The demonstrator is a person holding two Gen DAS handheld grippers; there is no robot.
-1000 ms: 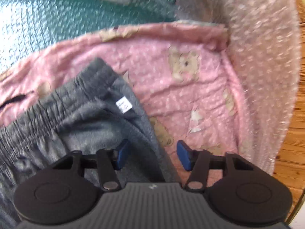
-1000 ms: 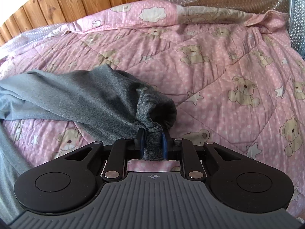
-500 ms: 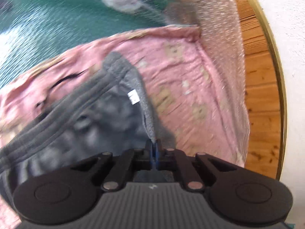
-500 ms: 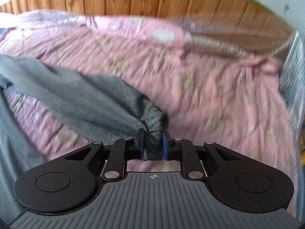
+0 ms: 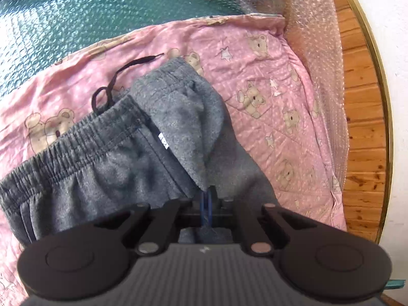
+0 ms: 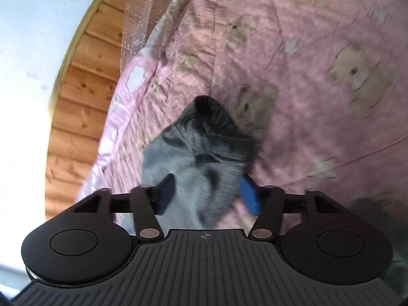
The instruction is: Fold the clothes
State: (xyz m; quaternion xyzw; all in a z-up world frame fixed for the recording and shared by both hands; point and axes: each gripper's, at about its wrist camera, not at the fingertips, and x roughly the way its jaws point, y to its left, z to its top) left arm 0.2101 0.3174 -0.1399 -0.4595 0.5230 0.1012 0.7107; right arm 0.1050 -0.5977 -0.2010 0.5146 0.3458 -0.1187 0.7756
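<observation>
Here, grey sweatpants [image 5: 107,168] spread waistband-up on the pink teddy-bear quilt [image 5: 267,81], black drawstring [image 5: 112,81] trailing onto the pink cloth. Left gripper [image 5: 206,204] pinched tight on a fold of the grey fabric near the waist, pads pressed together with cloth between. Right gripper [image 6: 207,195] opening, blue pads standing clear either side of the ribbed leg cuff [image 6: 204,148], loose between them above the quilt.

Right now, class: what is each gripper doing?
Left gripper: shut on the grey trousers.
Right gripper: jaws opening, pads off the trouser cuff that lies between them.
</observation>
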